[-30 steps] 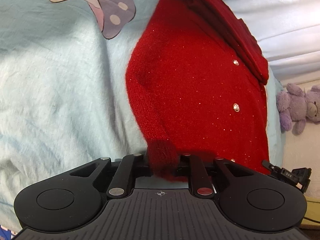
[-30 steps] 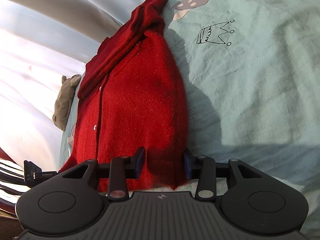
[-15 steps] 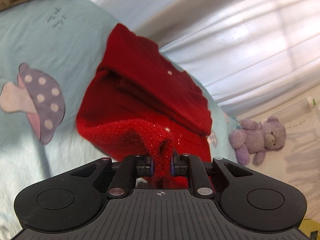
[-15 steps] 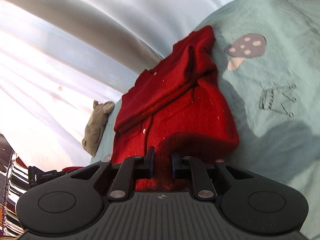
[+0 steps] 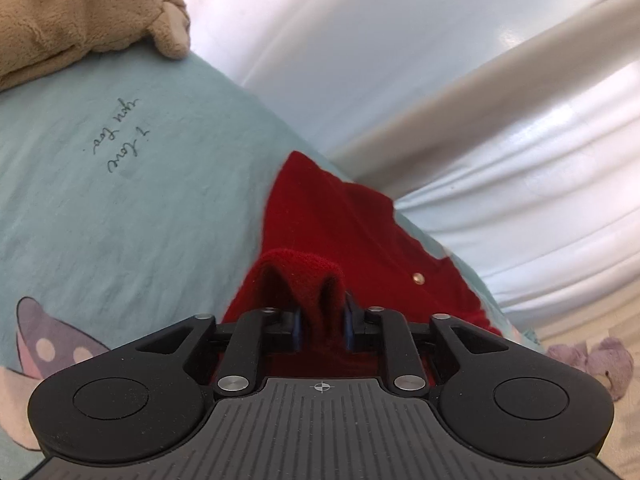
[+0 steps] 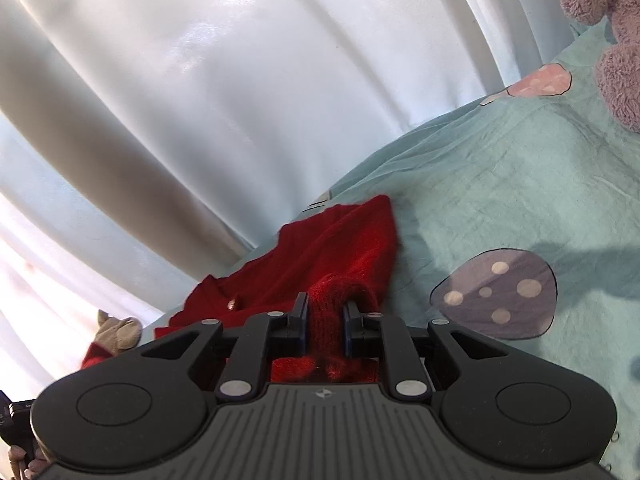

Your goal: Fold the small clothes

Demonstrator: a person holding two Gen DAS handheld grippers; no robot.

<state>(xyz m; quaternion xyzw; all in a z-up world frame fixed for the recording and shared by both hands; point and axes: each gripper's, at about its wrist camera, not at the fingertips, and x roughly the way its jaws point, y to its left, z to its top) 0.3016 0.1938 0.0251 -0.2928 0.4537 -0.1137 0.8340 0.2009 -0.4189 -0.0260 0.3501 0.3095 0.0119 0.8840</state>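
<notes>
A red knit cardigan (image 5: 340,224) with small shiny buttons lies on a teal printed bedsheet (image 5: 120,220), close to the bed's far edge. Its lower part is doubled over onto the upper part. My left gripper (image 5: 322,316) has a fold of the red hem between its blue pads, and its jaws are opening. In the right wrist view the cardigan (image 6: 340,240) lies the same way. My right gripper (image 6: 326,312) has another bunch of the hem between its pads, and its jaws are opening too. The knit still fills both gaps.
A brown plush toy (image 5: 80,12) lies on the sheet at the far left, and a purple plush bear (image 6: 612,40) sits on the right. White curtains (image 5: 440,60) hang just beyond the bed edge. A mushroom print (image 6: 496,292) marks the sheet (image 6: 500,184) beside the cardigan.
Both grippers have carried the hem forward and up over the cardigan towards its collar end, doubling it over. Both pairs of jaws stand wider apart than half a second ago.
</notes>
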